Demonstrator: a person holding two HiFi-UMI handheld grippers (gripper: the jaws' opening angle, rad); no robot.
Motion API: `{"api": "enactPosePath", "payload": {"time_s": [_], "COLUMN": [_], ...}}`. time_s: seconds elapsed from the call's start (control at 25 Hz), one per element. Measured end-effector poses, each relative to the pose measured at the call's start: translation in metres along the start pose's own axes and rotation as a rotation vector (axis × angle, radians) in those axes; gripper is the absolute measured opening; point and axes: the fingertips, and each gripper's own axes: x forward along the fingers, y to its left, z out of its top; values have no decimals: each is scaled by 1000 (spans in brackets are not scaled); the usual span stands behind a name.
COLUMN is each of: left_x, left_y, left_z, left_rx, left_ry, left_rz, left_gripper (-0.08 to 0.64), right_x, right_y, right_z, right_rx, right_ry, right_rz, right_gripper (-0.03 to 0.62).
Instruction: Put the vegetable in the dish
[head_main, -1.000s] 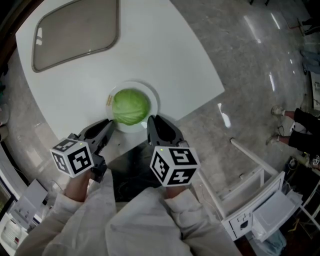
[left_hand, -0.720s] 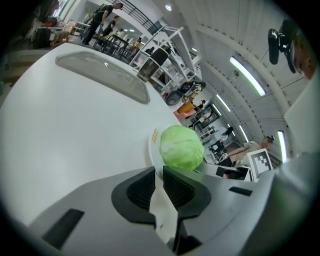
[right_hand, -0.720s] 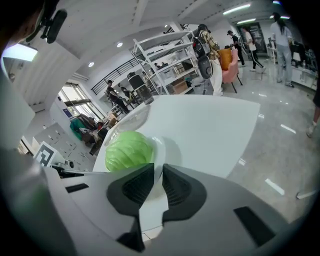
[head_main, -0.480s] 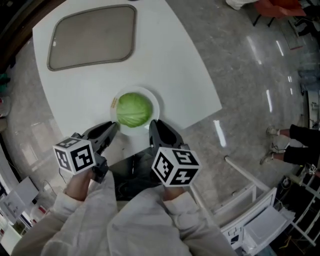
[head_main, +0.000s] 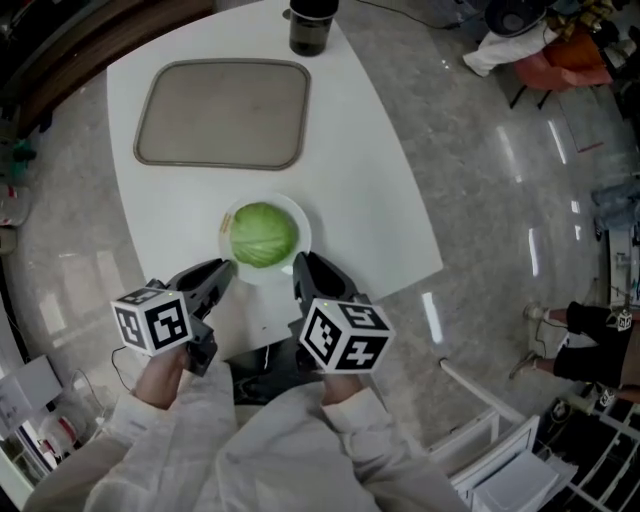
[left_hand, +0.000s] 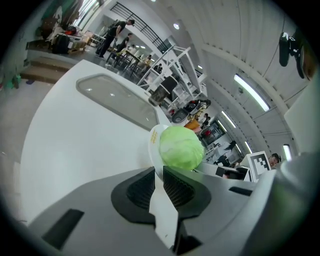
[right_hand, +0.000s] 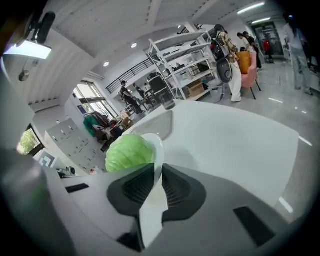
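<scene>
A green cabbage (head_main: 263, 234) lay in a white dish (head_main: 298, 216), and it filled most of the dish. The dish stood on a white table (head_main: 370, 200), close to the edge that was nearest to the person. Farther away on the same table there was a flat grey tray (head_main: 222, 112), well apart from the dish. A dark cup (head_main: 311, 25) stood at the far edge, just beside a corner of the tray.

The left gripper (head_main: 222, 268) was held over the near edge of the table, just to the left of the dish and a little nearer to the person. Its tips pointed toward the dish but did not touch it. In the left gripper view its two jaws stood a little apart with only a narrow gap. Nothing was between them, and only the white table showed through the gap.

The right gripper (head_main: 303, 263) was at the other side, near the right part of the rim of the dish, and apart from it as well. In the right gripper view its jaws also stood with a thin gap and held nothing. The cabbage and the dish were just beyond the tips.

Each gripper pointed forward and down, and white sleeves (head_main: 250, 440) showed behind them. The floor (head_main: 500, 200) around the table was grey and shiny.
</scene>
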Motion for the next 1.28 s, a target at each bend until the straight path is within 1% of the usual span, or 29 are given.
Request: {"api": "enactPosePath", "payload": {"time_s": [0.16, 0.36, 0.52, 0.6, 0.84, 1.0, 1.28], "left_x": [-10, -16, -16, -15, -10, -8, -5], "left_y": [15, 35, 50, 58, 74, 81, 89], "left_z": [30, 63, 80, 85, 101, 109, 126], "left_rx": [-3, -23, -68, -75, -34, -28, 7], "left_ry": [-40, -79, -122, -135, -161, -164, -158], "left_rz": [14, 11, 11, 23, 67, 80, 112], "left_gripper": [49, 49, 49, 49, 49, 49, 49], "right_x": [25, 58, 82, 93, 115, 126, 138], "right_y": [22, 47, 60, 65, 71, 72, 76], "right_z": [17, 42, 57, 62, 69, 72, 80], "right_rx": [-31, -66, -95, -115, -159, -161, -161], "right_ry": [6, 7, 20, 33, 55, 73, 77], "right_rz": [40, 76, 86, 91, 96, 104, 113], "right_gripper": [55, 55, 55, 55, 55, 55, 55]}}
